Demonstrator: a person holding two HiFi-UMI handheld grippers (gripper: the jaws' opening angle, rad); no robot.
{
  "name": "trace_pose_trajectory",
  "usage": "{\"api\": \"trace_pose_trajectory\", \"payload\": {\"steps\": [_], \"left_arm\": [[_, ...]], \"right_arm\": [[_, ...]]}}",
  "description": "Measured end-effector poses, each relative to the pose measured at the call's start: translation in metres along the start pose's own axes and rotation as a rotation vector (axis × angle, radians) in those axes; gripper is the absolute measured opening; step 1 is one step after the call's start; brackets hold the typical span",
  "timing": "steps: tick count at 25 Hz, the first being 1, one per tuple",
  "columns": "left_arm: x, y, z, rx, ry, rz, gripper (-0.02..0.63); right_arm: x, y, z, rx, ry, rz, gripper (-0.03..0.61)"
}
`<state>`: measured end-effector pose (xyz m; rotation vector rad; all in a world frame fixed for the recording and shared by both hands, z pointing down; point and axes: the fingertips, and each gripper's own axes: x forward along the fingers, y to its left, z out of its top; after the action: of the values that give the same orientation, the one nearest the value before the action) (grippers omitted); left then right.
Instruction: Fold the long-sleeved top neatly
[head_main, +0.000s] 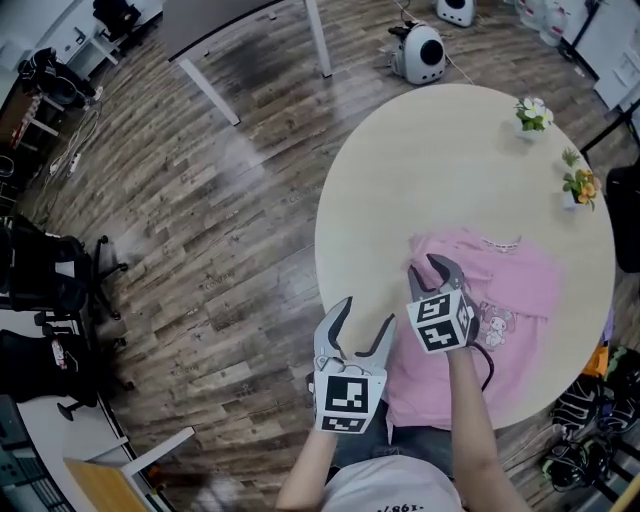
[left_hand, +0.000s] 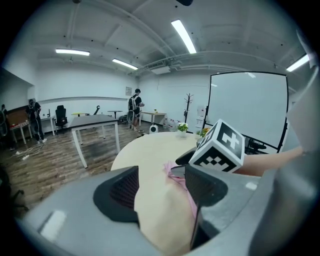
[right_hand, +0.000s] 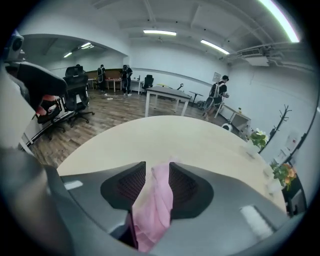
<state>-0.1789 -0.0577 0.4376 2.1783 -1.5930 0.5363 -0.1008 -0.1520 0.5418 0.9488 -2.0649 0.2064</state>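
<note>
**Desk:** Where's the top?

**Me:** The pink long-sleeved top (head_main: 510, 290) lies on the round table (head_main: 440, 160), on the near side in front of me.

**Desk:** And your right gripper?

**Me:** My right gripper (head_main: 422, 264) is at the top's left edge. Its 2 jaws stand apart, with a fold of pink cloth loose between them.

**Desk:** Left?

**Me:** My left gripper (head_main: 370, 310) is released and empty, by the table's near edge, just beside the top.

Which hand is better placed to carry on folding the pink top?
Probably right: the right gripper has an edge of the pink top between its jaws, while the left gripper stands open and empty, off the garment.
</note>
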Motion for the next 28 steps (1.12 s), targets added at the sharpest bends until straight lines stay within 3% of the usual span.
{"api": "trace_pose_trajectory", "payload": {"steps": [7, 12, 15, 21, 28], "left_arm": [[-0.004, 0.029, -0.015, -0.026, 0.020, 0.029, 0.290], [0.000, 0.039, -0.016, -0.033, 0.022, 0.027, 0.290], [0.002, 0.043, -0.015, -0.033, 0.022, 0.020, 0.290], [0.011, 0.039, -0.007, -0.018, 0.008, -0.011, 0.290], [0.022, 0.019, 0.009, 0.024, -0.012, -0.092, 0.290]], "right_arm": [[0.037, 0.007, -0.016, -0.084, 0.105, -0.004, 0.152], [0.045, 0.004, -0.022, -0.079, 0.135, -0.021, 0.112], [0.043, 0.001, -0.020, -0.053, 0.125, -0.034, 0.063], [0.025, -0.009, -0.007, -0.006, 0.072, -0.057, 0.058], [-0.023, -0.047, 0.014, 0.051, -0.012, -0.148, 0.058]]}}
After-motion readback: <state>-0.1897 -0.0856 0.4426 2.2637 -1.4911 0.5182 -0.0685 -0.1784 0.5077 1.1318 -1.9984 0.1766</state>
